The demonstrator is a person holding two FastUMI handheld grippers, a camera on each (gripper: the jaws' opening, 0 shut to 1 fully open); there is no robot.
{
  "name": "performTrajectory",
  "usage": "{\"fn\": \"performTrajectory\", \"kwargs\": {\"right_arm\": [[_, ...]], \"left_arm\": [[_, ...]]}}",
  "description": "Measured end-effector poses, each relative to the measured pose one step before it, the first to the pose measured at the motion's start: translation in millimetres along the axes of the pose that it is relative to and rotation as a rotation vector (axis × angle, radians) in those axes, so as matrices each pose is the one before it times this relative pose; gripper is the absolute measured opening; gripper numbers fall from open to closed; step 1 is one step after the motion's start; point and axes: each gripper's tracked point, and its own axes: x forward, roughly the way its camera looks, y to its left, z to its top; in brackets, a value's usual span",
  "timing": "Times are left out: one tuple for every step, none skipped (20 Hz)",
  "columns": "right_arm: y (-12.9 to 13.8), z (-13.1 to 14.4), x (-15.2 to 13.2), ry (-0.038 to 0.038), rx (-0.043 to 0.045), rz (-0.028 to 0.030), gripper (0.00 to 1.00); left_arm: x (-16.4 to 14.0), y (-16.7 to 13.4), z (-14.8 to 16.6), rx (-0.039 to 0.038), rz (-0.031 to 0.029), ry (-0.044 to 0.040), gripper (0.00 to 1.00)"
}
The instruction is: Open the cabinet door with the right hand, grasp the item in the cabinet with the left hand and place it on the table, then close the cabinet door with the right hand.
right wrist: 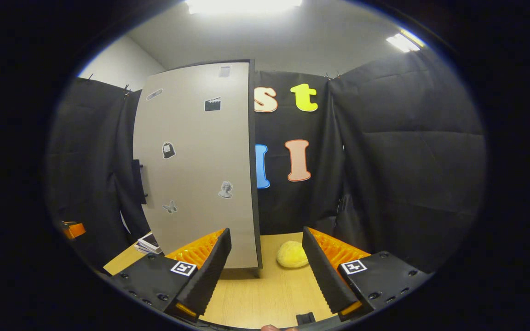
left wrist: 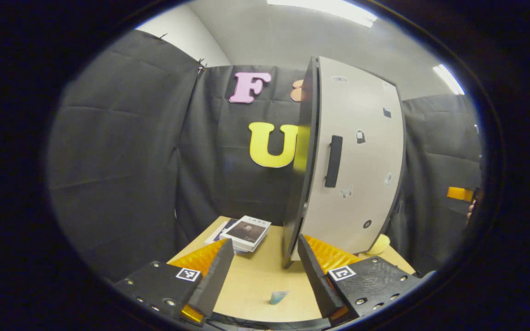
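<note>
Stack of books (left wrist: pixel 245 233) lies on tabletop (left wrist: pixel 260 280) near its far left corner, w/ a portrait on top cover. Small pale-blue scrap (left wrist: pixel 278 297) sits near front edge. Yellow rounded lump (right wrist: pixel 292 254) rests on tabletop toward the back, just right of the white panel.

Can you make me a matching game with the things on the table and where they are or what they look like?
Things:
1. tall grey cabinet with a black handle
2. stack of white books
3. round yellow lumpy ball
4. small pale blue scrap

Clues:
A. lying flat to the left of the cabinet
B. standing upright, stickers on its door
C. on the wooden table, right of the cabinet
D. nearest the left tool, between its fingers

Pairs: 1-B, 2-A, 3-C, 4-D
</note>
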Motion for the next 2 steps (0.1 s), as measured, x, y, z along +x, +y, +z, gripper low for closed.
{"fn": "performTrajectory", "kwargs": {"right_arm": [[1.29,-2.56,2.01,0.00428,-0.00935,0.00192,0.92],[3.80,-4.94,2.91,0.00930,-0.00293,0.00689,0.92]], "left_arm": [[0.39,5.02,-2.08,0.02194,0.02322,0.00764,0.85],[0.73,0.43,-0.33,0.01111,0.01281,0.00458,0.84]]}}
